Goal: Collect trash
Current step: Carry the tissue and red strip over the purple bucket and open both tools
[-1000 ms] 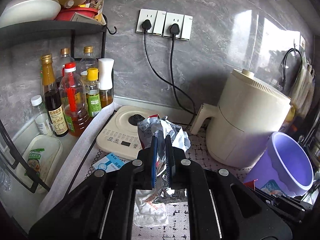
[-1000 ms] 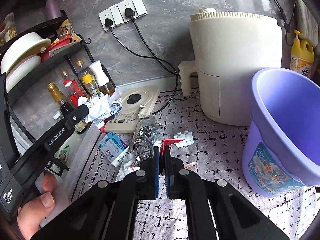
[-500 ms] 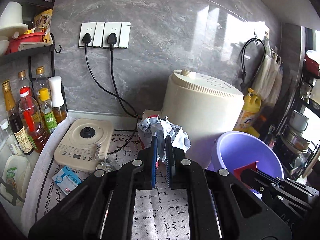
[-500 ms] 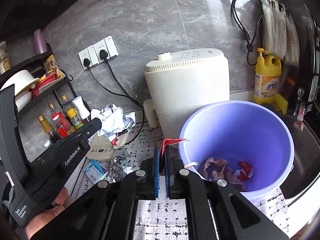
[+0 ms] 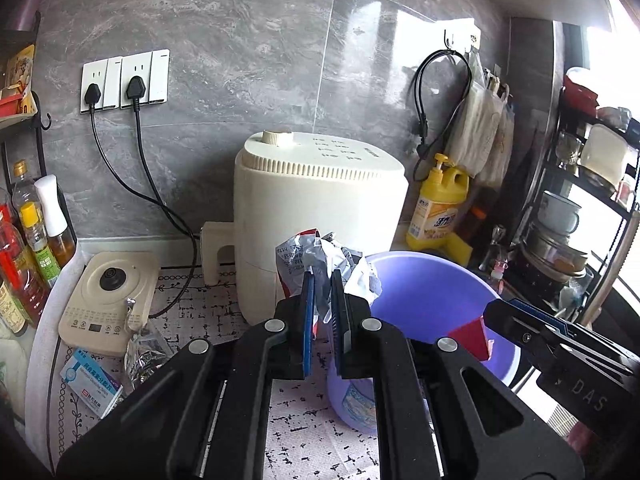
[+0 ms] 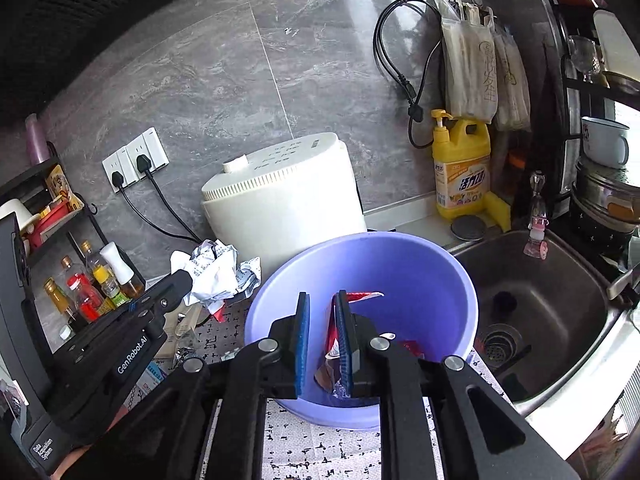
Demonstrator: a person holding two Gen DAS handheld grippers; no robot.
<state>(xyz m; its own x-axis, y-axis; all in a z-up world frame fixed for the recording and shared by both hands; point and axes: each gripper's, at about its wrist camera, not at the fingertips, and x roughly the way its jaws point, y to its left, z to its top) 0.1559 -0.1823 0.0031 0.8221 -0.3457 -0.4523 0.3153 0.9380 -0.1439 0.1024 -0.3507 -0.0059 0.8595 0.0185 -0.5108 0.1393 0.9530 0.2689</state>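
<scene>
a: the right gripper (image 6: pixel 322 334) is over the purple bucket (image 6: pixel 448 280), its jaws just opened apart. the red wrapper (image 6: pixel 340 320) hangs against the right pad only, so it's let go, likely meant to slide down into the bucket.

b: and the left gripper (image 5: pixel 320 294)?

a: clenched on a crumpled paper wad (image 5: pixel 328 256), held up near the bucket's rim, in front of the cream air fryer (image 5: pixel 316 208). i'd say it's queued to drop next.

b: what differs from a second ago?

a: then both grippers were low over the patterned mat (image 5: pixel 208 304), the right one pinched shut on the wrapper. now the bucket sits under both. a foil scrap (image 5: pixel 142 354) and a blue medicine box (image 5: pixel 90 378) remain by the induction cooker (image 5: pixel 106 302).
</scene>
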